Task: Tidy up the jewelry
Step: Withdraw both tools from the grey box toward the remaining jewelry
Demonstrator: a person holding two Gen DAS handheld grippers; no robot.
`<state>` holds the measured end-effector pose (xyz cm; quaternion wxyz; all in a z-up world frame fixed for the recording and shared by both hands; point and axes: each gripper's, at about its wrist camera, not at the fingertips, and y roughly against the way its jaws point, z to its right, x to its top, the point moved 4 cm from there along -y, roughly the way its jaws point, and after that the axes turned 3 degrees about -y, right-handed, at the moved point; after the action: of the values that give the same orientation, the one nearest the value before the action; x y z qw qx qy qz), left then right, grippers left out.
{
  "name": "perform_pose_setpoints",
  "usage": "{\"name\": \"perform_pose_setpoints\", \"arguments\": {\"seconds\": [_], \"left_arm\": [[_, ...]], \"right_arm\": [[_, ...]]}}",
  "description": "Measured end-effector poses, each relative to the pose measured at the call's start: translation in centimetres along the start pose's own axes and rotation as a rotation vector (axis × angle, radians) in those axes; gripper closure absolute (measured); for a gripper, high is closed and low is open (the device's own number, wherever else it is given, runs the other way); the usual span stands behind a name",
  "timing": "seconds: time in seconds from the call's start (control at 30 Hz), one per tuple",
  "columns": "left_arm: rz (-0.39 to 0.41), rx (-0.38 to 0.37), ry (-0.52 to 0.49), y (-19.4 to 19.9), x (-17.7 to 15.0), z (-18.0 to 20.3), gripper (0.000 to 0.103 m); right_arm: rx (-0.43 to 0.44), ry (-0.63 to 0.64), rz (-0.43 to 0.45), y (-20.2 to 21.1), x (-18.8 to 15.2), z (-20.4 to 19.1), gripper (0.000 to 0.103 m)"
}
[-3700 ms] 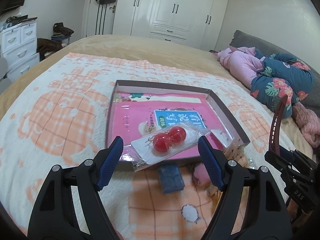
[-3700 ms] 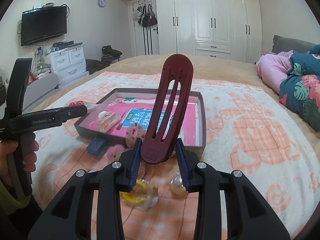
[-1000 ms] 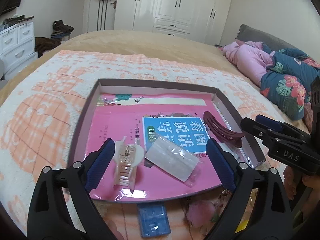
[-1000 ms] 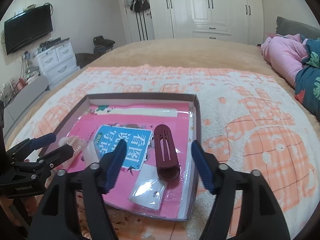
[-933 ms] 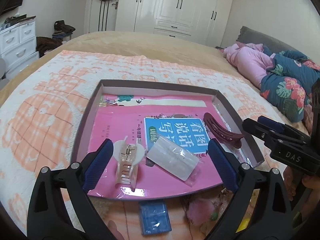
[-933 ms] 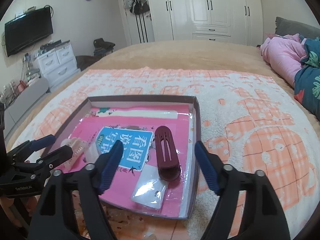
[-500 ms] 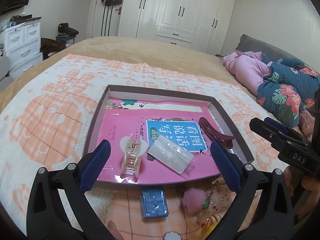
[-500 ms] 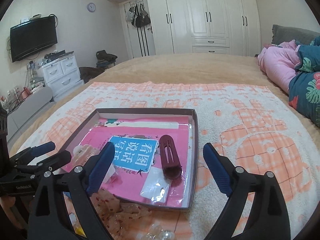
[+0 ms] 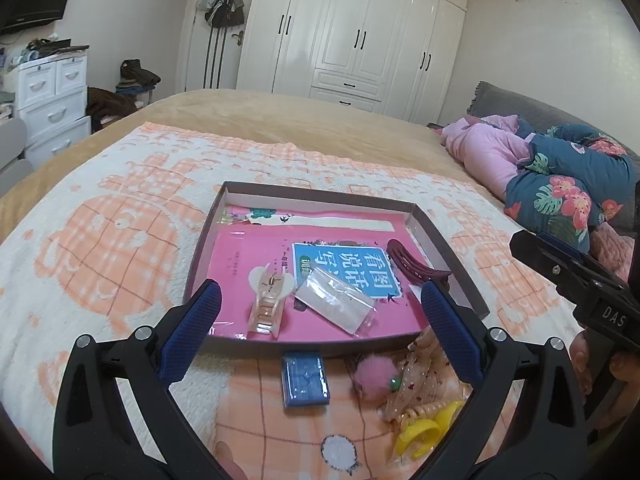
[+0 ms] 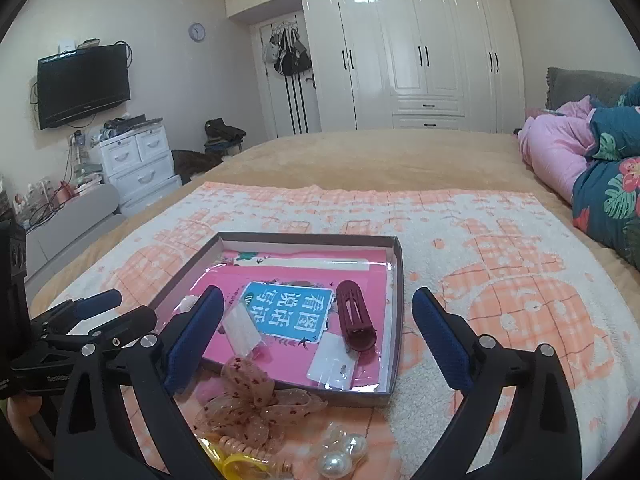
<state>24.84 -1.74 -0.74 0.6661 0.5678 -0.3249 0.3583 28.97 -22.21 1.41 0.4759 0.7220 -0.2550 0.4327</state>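
Observation:
A shallow brown box (image 9: 452,258) (image 10: 400,280) lined with a pink booklet lies on the bed. In it are a dark red hair clip (image 9: 408,262) (image 10: 356,320), a pale pink claw clip (image 9: 268,300), and clear packets (image 9: 336,306) (image 10: 332,366). In front of the box lie a blue pad (image 9: 305,378), a pink pompom (image 9: 374,374), a spotted bow (image 10: 256,404), a yellow coil tie (image 9: 420,436) and pearl beads (image 10: 340,454). My left gripper (image 9: 320,328) is open and empty above the box's near edge. My right gripper (image 10: 316,336) is open and empty, also near the box.
The bed is covered by a white and orange blanket (image 9: 100,240). Pink and floral bedding (image 9: 560,176) is piled at the right. White wardrobes (image 10: 420,48) stand behind, with drawers (image 10: 136,160) and a TV (image 10: 84,84) at the left.
Both grippers have drawn back and risen from the box, open and empty. The dark red clip and the packet lie in the box where they were set down.

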Motion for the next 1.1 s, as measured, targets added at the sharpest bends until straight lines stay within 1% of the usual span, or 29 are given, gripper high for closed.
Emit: {"name": "perform_pose_setpoints", "arguments": {"seconds": [0.3, 0.57, 0.73, 0.93, 1.1], "left_arm": [[0.029, -0.009, -0.013, 2.1, -0.3, -0.2, 0.011], [0.046, -0.008, -0.022, 3.8, -0.6, -0.5, 0.011], [0.049, -0.02, -0.025, 4.3, -1.0, -0.5, 0.011], [0.033, -0.028, -0.031, 4.6, -1.7, -0.6, 0.012], [0.019, -0.037, -0.04, 4.9, -2.4, -0.4, 0.011]], "right_arm": [[0.0, 0.011, 0.039, 2.1, -0.6, -0.8, 0.01], [-0.016, 0.027, 0.032, 3.7, -2.3, -1.1, 0.01], [-0.028, 0.04, 0.013, 4.6, -3.9, -1.1, 0.01], [-0.036, 0.042, -0.028, 5.5, -6.2, -1.1, 0.01], [-0.035, 0.061, -0.056, 6.2, -7.7, -1.8, 0.01]]}}
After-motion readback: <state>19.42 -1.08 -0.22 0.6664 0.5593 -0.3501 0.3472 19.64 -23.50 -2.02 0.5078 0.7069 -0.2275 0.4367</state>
